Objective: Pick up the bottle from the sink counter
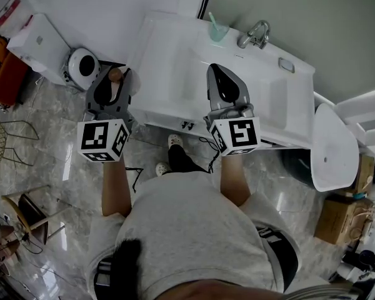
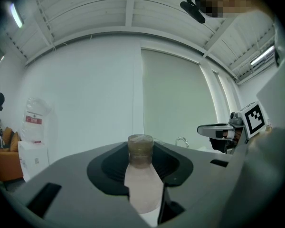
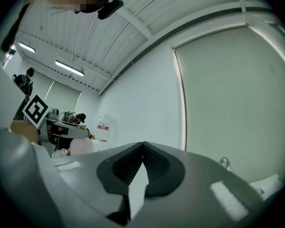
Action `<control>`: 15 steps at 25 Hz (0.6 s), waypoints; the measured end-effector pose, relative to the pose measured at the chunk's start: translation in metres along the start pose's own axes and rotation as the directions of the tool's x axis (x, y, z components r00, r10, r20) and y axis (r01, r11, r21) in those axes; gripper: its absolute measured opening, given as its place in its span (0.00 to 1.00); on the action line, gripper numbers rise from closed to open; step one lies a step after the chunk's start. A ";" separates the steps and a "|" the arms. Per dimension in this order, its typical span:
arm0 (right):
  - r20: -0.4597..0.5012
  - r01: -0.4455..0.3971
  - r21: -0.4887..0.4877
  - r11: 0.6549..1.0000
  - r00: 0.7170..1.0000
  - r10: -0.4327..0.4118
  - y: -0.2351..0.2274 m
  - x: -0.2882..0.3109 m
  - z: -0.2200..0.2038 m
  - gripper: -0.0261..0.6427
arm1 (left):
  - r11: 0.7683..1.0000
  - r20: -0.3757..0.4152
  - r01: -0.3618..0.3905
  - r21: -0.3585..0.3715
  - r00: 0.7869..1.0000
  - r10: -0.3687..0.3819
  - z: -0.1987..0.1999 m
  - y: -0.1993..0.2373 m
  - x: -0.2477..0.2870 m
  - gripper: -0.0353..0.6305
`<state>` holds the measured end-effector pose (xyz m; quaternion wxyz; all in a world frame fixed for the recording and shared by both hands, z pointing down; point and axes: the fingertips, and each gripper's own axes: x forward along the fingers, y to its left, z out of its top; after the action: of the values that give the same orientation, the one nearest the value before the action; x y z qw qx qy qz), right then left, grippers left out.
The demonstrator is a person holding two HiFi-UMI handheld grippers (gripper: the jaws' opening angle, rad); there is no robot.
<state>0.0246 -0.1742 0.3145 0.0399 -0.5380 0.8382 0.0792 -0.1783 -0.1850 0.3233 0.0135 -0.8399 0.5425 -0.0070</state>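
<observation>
A pale bottle [image 1: 115,75] with a brown cap stands upright between the jaws of my left gripper [image 1: 117,83], which is shut on it. The head view shows it held just off the left end of the white sink counter [image 1: 175,55]. In the left gripper view the bottle [image 2: 141,184] fills the gap of the left gripper [image 2: 141,156], cap uppermost. My right gripper [image 1: 216,69] hovers over the counter's front, shut with nothing in it. The right gripper view shows the right gripper [image 3: 143,145] with its tips touching.
A chrome faucet [image 1: 255,35] and a teal cup [image 1: 217,30] sit at the counter's back. A round white appliance [image 1: 82,64] and a white box [image 1: 40,42] stand to the left. At the right are a white oval fixture [image 1: 334,149] and cardboard boxes [image 1: 340,217].
</observation>
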 end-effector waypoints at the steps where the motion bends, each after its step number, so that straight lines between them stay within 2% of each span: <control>1: 0.002 0.004 -0.003 1.000 1.000 -0.004 0.001 -0.004 0.001 0.05 | 1.000 0.004 -0.002 0.002 1.000 0.002 0.001 -0.001 -0.004 0.27; 15: 0.028 0.015 -0.007 1.000 0.999 -0.015 0.017 -0.035 0.018 0.05 | 1.000 0.037 -0.007 0.016 0.999 0.007 0.015 -0.009 -0.041 0.27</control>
<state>0.0231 -0.1326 0.3040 0.0502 -0.5432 0.8333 0.0896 -0.1870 -0.1438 0.3086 0.0301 -0.8379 0.5450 0.0041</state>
